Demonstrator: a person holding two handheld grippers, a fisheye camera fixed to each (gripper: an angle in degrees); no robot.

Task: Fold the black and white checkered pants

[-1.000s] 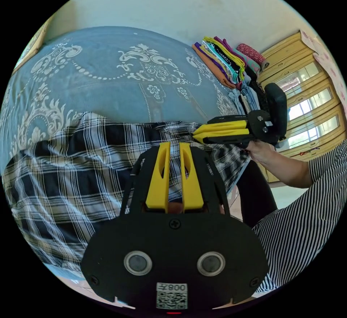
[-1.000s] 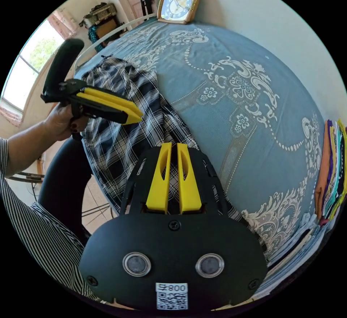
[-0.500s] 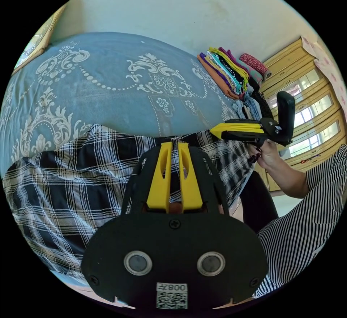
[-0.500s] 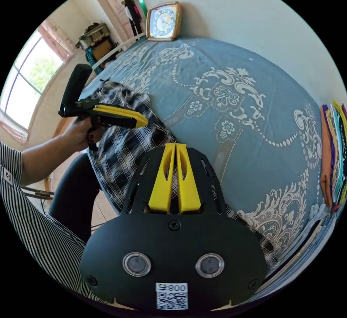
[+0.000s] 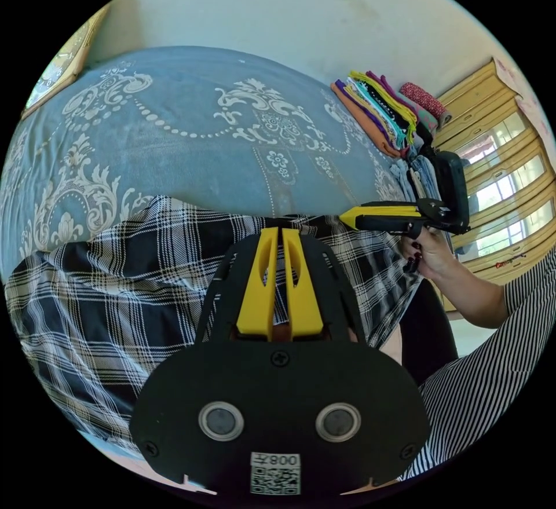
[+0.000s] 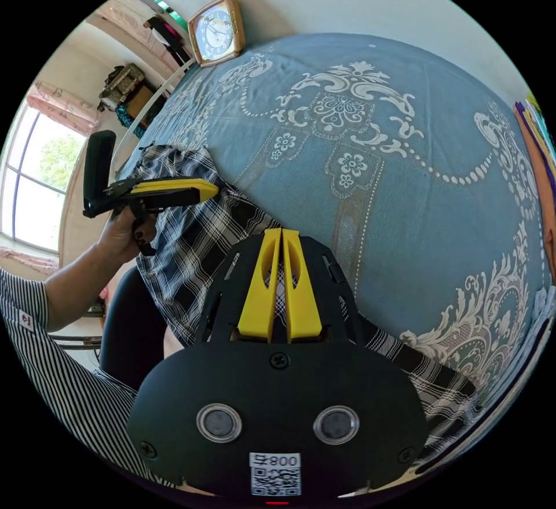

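Black-and-white plaid cotton, thin and soft, lay rumpled along the near edge of the bed — the checkered pants were spread lengthwise over the blue bedspread, part of them hanging off the side toward me. By my judgement the folding was barely begun: the cloth showed wrinkles and loose ridges, no crisp fold, and every fold was left to make. My left gripper had its yellow jaws closed tip to tip above the plaid, and I could not tell whether any cloth was caught between them. My right gripper was clenched the same way, tips together, a strip of plaid showing in the slot lower down — pinched or merely behind, I could not say. The bedspread was matte, printed with white scrollwork. A stack of folded clothes in many colours stood on the bed's far corner.
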